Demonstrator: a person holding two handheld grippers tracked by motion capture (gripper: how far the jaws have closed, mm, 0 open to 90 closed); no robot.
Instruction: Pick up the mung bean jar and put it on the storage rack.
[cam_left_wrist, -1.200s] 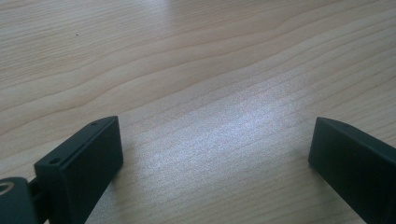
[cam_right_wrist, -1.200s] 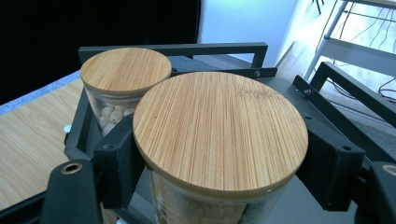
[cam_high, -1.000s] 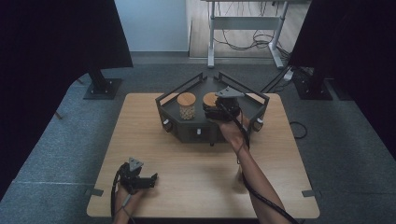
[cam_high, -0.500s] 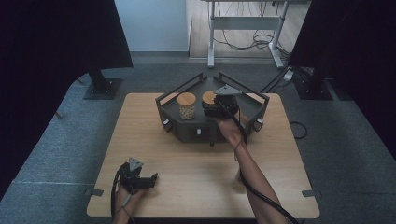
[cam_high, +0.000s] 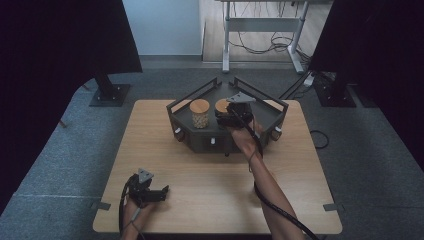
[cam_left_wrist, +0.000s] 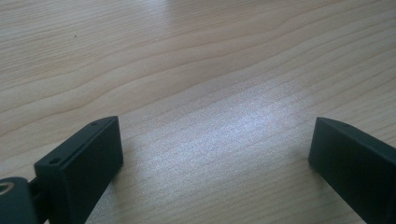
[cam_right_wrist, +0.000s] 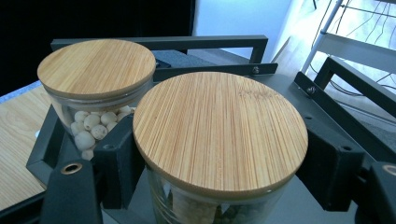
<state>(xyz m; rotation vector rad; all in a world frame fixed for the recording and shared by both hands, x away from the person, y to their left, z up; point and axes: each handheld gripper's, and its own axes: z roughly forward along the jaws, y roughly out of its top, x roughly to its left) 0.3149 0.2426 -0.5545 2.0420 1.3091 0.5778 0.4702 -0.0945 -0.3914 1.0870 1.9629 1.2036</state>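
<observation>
Two glass jars with round bamboo lids stand in a dark grey tray (cam_high: 200, 141) at the back middle of the table. The near jar (cam_right_wrist: 219, 126) (cam_high: 221, 105) sits between the black jaws of my right gripper (cam_right_wrist: 223, 161) (cam_high: 228, 116), which press on its glass sides just under the lid. The other jar (cam_right_wrist: 95, 67) (cam_high: 199, 106) holds pale round balls and stands close to its left. My left gripper (cam_left_wrist: 210, 154) (cam_high: 161, 191) rests on the wooden table near the front left, its jaws wide apart with nothing between them.
The tray has raised black bar rails (cam_right_wrist: 159, 43) along its back and sides. Bare wooden tabletop (cam_high: 210, 185) spreads between the tray and the front edge. Dark panels, a stand base (cam_high: 109, 94) and a desk frame stand on the floor beyond the table.
</observation>
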